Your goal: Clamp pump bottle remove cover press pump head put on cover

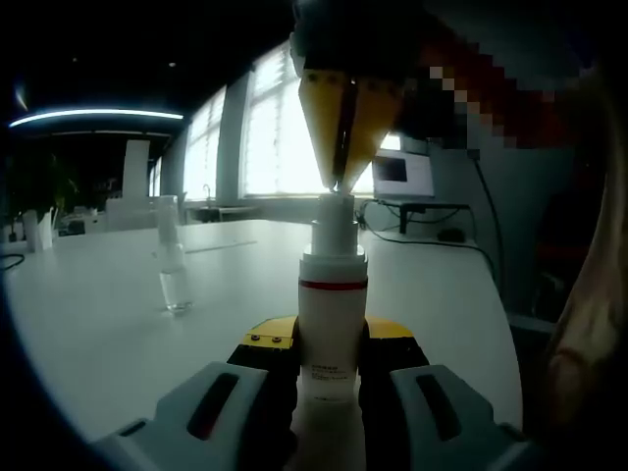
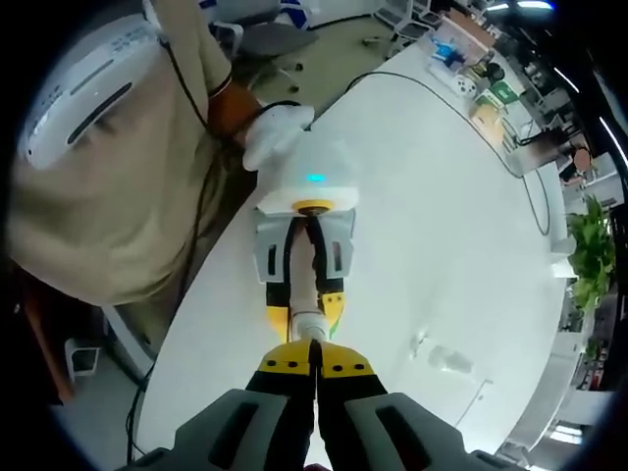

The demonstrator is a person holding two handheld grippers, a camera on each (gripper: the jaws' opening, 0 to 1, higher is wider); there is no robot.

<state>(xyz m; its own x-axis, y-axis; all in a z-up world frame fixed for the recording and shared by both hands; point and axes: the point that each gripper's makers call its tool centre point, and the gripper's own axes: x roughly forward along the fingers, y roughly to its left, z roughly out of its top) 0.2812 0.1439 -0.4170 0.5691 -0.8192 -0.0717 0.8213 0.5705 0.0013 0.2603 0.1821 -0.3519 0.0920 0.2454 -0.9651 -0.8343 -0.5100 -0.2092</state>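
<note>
In the left gripper view, the left tool (image 1: 329,368) is clenched around the lower body of the white pump bottle (image 1: 331,324), its yellow-edged jaws pressed to either side, holding the bottle upright over the white counter (image 1: 118,314). A red ring circles the bottle's shoulder, and above it rises the pump head (image 1: 335,221). The right tool (image 1: 341,182) comes down from above, its yellow jaws drawn together with their tips touching the top of the pump head. Farther back on the counter, to the left and well apart from the bottle, stands the clear cover (image 1: 173,265), upright. Beyond it are bright windows and a monitor (image 1: 402,177) at the far edge. In the right gripper view, looking down, the right tool (image 2: 314,361) has its jaws closed together right over the pump head (image 2: 306,324), with the left tool (image 2: 305,294) gripping the bottle beneath; the clear cover (image 2: 446,359) shows to the right on the counter (image 2: 442,216).
</note>
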